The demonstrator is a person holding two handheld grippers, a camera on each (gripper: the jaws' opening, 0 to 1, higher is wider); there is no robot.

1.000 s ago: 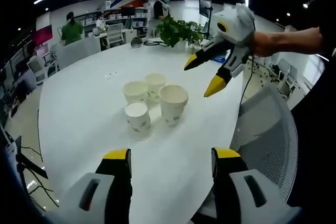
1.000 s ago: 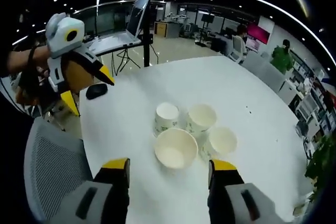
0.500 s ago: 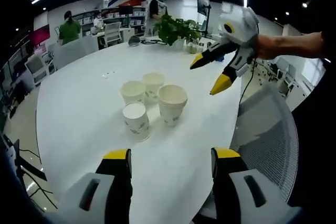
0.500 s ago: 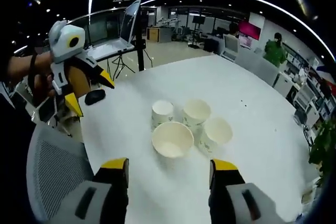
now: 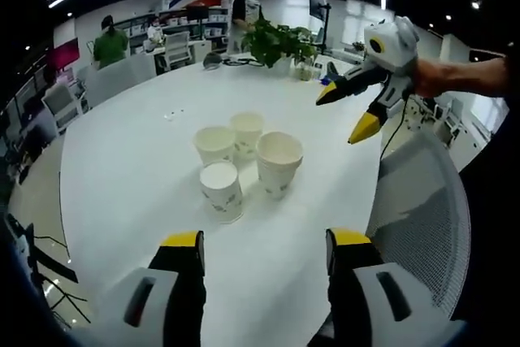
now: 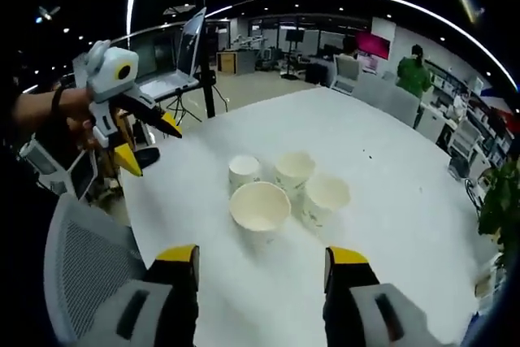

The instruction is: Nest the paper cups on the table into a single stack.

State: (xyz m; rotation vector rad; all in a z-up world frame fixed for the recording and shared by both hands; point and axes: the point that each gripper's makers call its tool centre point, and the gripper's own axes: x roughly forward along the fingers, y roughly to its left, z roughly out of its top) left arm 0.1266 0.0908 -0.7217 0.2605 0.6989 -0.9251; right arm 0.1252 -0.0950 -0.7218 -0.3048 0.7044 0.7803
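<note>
Both your left gripper (image 5: 264, 251) and right gripper (image 6: 262, 267) gape wide and empty; the four paper cups (image 5: 244, 160) huddle touching at 12 o'clock, so reaching for one likely topples a neighbour.

We see four matt white paper cups (image 5: 244, 162) with faint printed patterns at the frame's centre, on a smooth white desk (image 5: 122, 160) with a slight sheen. At lower right, a chair (image 5: 422, 217) shows grey woven mesh. Our left gripper (image 5: 264, 251) looks like grey plastic with glossy yellow-tipped fingers (image 5: 180, 240).
</note>
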